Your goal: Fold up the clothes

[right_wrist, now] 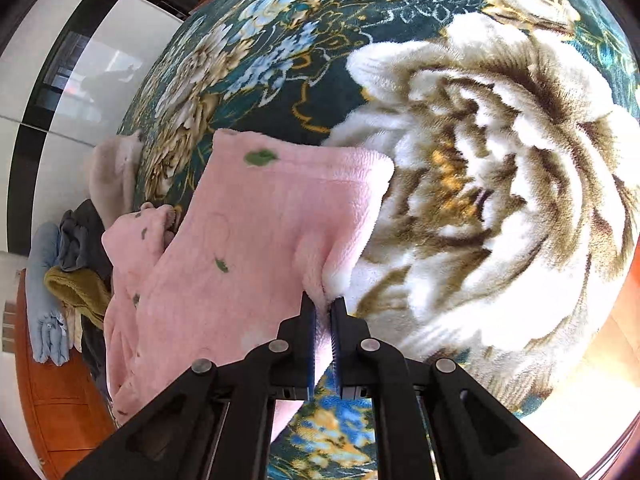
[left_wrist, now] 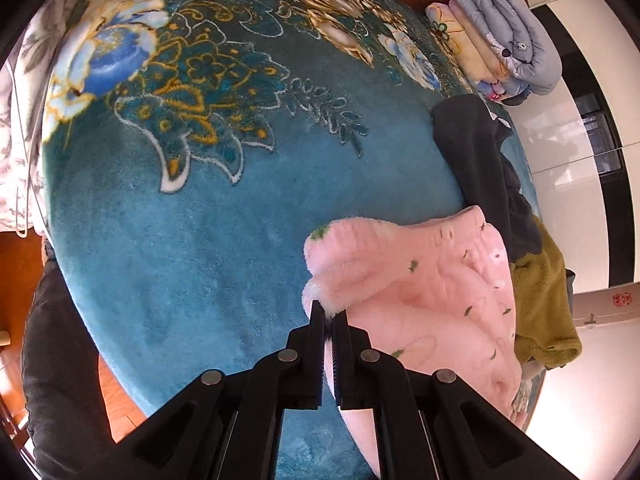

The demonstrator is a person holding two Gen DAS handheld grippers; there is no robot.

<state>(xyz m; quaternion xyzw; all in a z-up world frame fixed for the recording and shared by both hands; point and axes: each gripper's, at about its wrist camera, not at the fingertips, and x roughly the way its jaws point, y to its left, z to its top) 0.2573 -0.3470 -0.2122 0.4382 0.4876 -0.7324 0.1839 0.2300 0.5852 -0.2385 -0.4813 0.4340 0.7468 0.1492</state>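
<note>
The 2 black fingers of the left gripper (left_wrist: pixel 329 314) stand almost together, pinching a fluffy edge of the pink fleece garment with small green leaf marks (left_wrist: pixel 432 300). The 2 fingers of the right gripper (right_wrist: pixel 323 303) stand just as narrow, clamped on another fold of the same pink fleece garment (right_wrist: pixel 256 248).

The garment is lifted at both pinched points and lies partly on the teal plush blanket with gold and white flowers (left_wrist: pixel 200 240). In the left wrist view it stretches from the fingertips down to the right. In the right wrist view its long axis runs from the upper middle down to the lower left, with a folded cuff end pointing up and right over a big white flower.

Beside it lie a dark grey garment (left_wrist: pixel 480 168) and an olive-green knit garment (left_wrist: pixel 540 304). Folded pale blue quilts (left_wrist: pixel 508 28) sit at the blanket's far edge.
</note>
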